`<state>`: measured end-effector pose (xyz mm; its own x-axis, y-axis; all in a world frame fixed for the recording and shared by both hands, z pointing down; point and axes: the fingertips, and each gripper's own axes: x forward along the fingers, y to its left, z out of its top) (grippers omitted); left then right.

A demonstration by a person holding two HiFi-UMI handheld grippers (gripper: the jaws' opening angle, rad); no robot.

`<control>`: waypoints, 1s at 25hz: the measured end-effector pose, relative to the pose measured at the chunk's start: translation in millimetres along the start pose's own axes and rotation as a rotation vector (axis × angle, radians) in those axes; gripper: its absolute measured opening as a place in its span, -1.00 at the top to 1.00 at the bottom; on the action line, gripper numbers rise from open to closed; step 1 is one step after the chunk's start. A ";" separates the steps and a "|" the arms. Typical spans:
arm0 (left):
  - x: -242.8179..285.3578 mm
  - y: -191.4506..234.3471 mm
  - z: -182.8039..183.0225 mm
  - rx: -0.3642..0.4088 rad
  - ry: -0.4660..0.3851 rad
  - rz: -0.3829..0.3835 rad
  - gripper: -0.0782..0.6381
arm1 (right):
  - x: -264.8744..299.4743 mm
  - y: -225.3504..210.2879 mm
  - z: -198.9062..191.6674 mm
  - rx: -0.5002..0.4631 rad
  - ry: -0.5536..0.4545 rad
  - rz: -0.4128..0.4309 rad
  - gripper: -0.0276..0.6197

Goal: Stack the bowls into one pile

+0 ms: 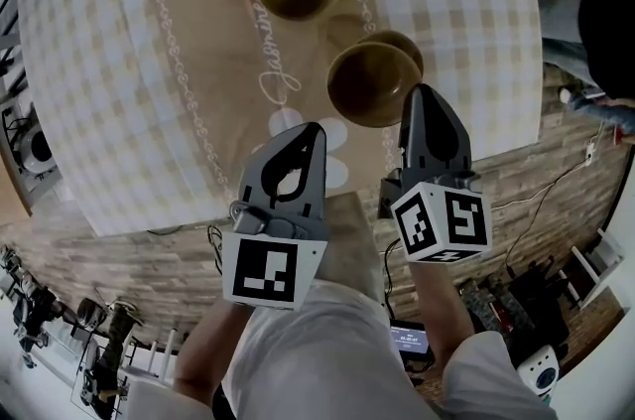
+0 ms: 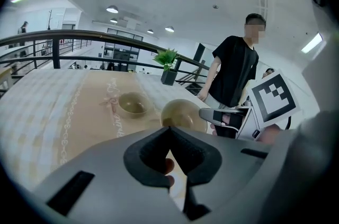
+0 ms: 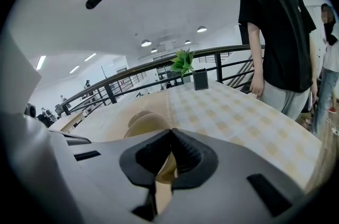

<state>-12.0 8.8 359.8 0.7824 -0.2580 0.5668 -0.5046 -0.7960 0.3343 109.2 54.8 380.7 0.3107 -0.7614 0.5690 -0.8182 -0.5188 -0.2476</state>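
With the right gripper (image 1: 421, 92) clamped only on the rim of one bowl (image 1: 369, 82), it could tilt and slip, and the left gripper (image 1: 315, 130) hangs closed on nothing.

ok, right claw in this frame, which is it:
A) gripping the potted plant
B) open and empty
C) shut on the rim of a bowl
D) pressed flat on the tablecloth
C: the right gripper view shows the right claw closed with the rim of the brown bowl pinched between its jaws, and the head view shows that bowl tilted at the claw's tip.
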 end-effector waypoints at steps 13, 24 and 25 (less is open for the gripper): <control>27.8 -2.9 -28.2 -0.024 0.041 -0.004 0.73 | 28.5 -32.8 -26.9 -0.013 0.001 -0.051 0.80; 26.2 -3.8 -39.1 -0.015 0.064 -0.004 0.73 | 32.3 -40.0 -42.2 -0.047 0.014 -0.110 0.79; 25.4 -3.9 -39.0 -0.014 0.065 -0.004 0.73 | 31.1 -41.3 -41.0 -0.046 0.009 -0.115 0.79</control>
<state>-4.4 26.7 402.3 0.7593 -0.2187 0.6129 -0.5069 -0.7893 0.3464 132.8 68.4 440.7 0.4000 -0.6942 0.5984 -0.7986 -0.5843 -0.1442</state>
